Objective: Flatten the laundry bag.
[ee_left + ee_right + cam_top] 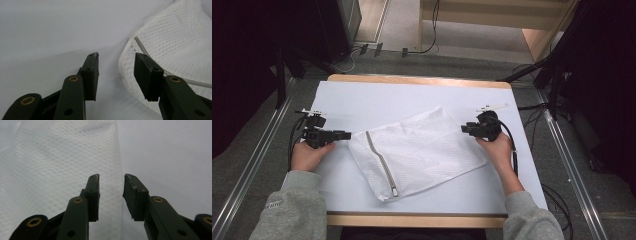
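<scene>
White mesh laundry bag (414, 150) lies flat mid-table (362, 95), slightly rumpled, grey zipper (381, 162) running toward 5 o'clock; left gripper (343, 134) at 9, right gripper (465, 129) at 3, both fingers open, gripping nothing; bag's contents unclear

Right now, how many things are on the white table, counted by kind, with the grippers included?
White mesh bag with a zipper: 1
Black two-jaw grippers: 2, the left gripper and the right gripper, both with jaws apart and nothing held
Total: 3
</scene>
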Demonstrator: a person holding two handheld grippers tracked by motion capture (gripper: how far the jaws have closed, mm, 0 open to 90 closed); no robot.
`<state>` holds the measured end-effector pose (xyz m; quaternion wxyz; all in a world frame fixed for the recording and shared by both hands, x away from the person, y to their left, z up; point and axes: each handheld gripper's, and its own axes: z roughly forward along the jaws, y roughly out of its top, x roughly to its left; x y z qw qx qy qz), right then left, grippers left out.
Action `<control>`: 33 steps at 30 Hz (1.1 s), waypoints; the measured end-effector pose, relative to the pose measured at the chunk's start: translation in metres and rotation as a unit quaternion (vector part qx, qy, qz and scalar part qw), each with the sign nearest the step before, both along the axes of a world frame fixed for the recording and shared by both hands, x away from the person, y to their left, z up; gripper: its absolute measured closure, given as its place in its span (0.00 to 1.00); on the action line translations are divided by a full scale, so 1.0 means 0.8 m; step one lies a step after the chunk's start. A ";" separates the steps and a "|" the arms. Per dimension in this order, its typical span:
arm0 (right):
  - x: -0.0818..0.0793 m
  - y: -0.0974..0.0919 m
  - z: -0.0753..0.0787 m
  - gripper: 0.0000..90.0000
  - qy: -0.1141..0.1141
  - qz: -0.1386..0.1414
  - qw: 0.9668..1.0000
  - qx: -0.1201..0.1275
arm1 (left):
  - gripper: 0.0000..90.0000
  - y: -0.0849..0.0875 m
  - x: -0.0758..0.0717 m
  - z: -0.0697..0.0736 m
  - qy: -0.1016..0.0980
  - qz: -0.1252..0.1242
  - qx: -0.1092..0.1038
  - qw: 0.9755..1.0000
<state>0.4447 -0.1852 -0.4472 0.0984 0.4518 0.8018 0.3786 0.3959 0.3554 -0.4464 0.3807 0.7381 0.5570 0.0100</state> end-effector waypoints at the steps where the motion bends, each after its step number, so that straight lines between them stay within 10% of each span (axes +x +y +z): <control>1: 0.006 0.003 0.000 0.74 0.002 0.000 1.000 0.001 | 0.62 -0.001 0.001 -0.001 0.001 -0.002 0.004 1.000; 17: 0.087 0.065 -0.016 0.67 0.000 -0.012 1.000 0.006 | 0.77 -0.006 0.009 -0.007 0.013 -0.003 0.008 1.000; 26: 0.120 0.111 -0.026 0.64 -0.007 -0.012 0.999 -0.036 | 0.99 -0.013 0.011 -0.010 0.026 -0.025 0.013 0.999; 33: 0.116 0.128 -0.025 1.00 -0.012 -0.013 0.998 -0.056 | 1.00 -0.012 0.010 -0.004 0.022 -0.028 0.010 0.999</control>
